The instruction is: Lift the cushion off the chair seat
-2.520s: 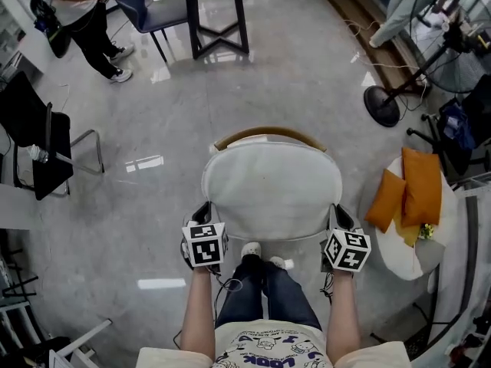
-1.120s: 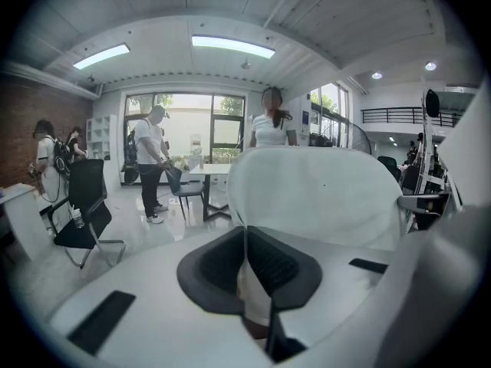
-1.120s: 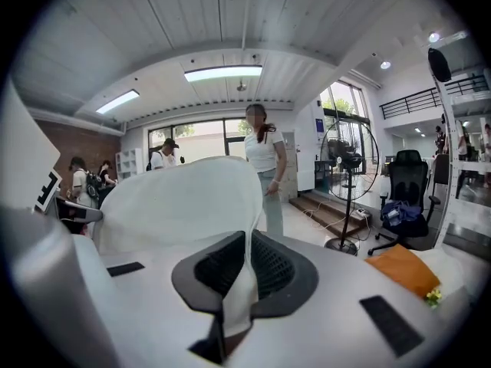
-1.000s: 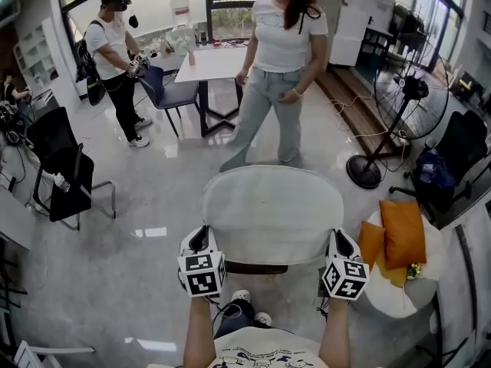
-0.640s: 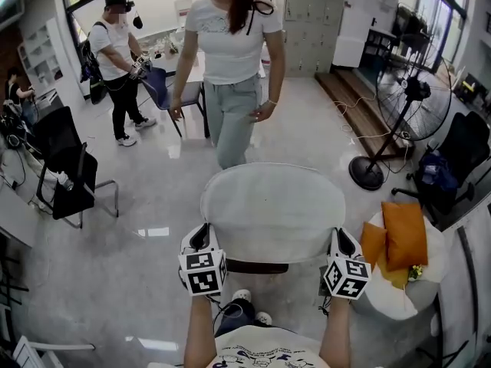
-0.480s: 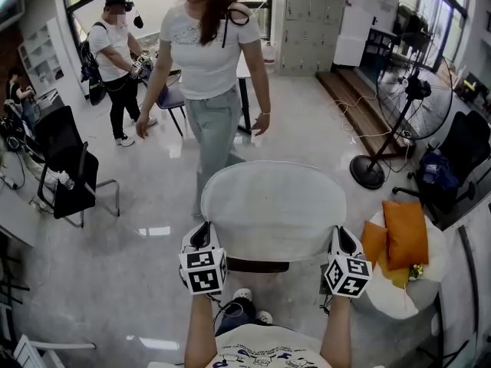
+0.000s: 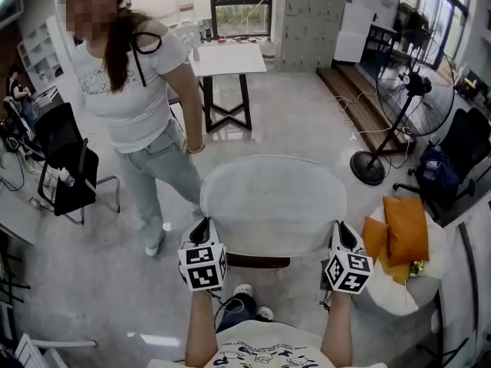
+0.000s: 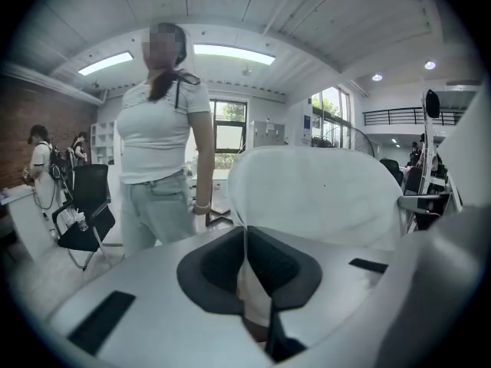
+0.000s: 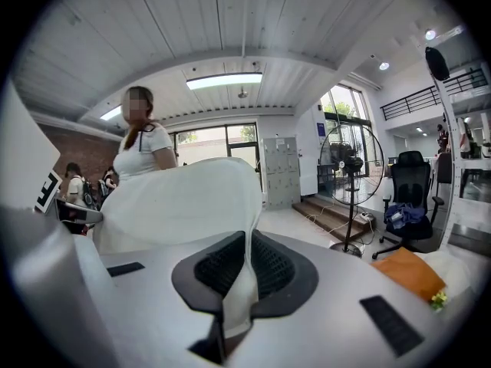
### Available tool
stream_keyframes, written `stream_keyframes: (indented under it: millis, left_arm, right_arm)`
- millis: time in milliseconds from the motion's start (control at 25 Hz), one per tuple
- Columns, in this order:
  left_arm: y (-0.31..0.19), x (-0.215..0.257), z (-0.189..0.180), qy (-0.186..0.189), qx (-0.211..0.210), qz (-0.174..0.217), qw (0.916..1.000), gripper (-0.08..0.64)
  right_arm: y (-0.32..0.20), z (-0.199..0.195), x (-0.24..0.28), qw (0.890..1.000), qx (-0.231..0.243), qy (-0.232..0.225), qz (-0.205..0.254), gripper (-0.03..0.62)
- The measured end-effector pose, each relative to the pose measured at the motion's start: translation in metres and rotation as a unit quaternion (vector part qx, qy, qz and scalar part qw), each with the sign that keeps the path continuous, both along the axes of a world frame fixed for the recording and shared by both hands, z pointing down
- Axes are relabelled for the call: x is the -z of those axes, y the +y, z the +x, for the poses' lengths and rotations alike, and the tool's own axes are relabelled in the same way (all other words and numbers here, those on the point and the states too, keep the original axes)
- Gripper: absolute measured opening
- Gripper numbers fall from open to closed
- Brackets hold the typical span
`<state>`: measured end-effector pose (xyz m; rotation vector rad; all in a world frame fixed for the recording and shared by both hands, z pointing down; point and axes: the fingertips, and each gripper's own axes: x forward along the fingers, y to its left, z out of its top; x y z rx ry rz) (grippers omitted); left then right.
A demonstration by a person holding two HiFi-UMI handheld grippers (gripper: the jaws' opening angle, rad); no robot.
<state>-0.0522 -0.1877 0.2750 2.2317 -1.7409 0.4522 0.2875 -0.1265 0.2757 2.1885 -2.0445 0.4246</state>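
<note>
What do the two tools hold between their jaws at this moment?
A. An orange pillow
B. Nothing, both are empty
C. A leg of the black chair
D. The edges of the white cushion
D: the left tool and the right tool are each shut on a thin edge of the cushion, as the two gripper views show.

A person [image 7: 134, 106] stands at upper left, a table [image 7: 227, 58] top centre; fan [image 7: 404, 90] right, orange pillows [image 7: 405, 228] below it.
</note>
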Motion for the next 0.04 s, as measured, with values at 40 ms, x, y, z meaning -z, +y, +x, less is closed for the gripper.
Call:
stream_keyframes:
  millis: [40]
  left_arm:
    - [-0.0012, 0.0006, -0.0003, 0.0, 0.0, 0.0, 1.0, 0.025]
  right_arm:
    - [-0.0015, -0.0004, 0.001, 1.0, 0.0, 0.0, 0.0, 0.04]
